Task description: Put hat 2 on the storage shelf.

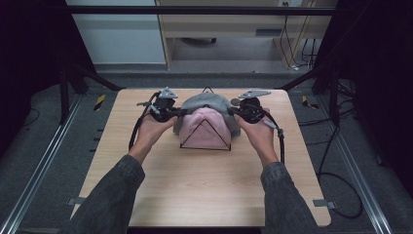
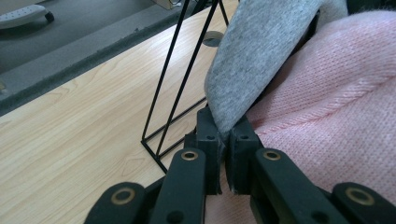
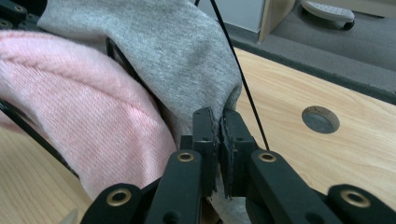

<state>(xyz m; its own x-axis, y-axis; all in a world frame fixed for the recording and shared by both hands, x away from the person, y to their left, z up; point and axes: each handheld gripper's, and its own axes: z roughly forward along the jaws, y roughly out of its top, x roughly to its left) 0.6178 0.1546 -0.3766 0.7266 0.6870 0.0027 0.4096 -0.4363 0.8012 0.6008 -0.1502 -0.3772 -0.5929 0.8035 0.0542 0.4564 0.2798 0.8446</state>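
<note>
Grey cloth [image 1: 207, 101] pinched between left tongs [image 1: 171, 112] and right tongs [image 1: 238, 111].

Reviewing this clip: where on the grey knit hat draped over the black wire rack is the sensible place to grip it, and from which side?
By its lower edge at the two ends, one gripper from each side. The grey knit hat hangs over the black wire rack behind the pink knit hat, so only its side hems hang free. The left gripper and right gripper are shut there.

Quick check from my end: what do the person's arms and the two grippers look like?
Both forearms wear dark grey denim-like sleeves. The left gripper and right gripper are black, each topped by a grey three-cornered plate and trailing a black cable. Their black fingers carry brass-coloured rivets.
</note>
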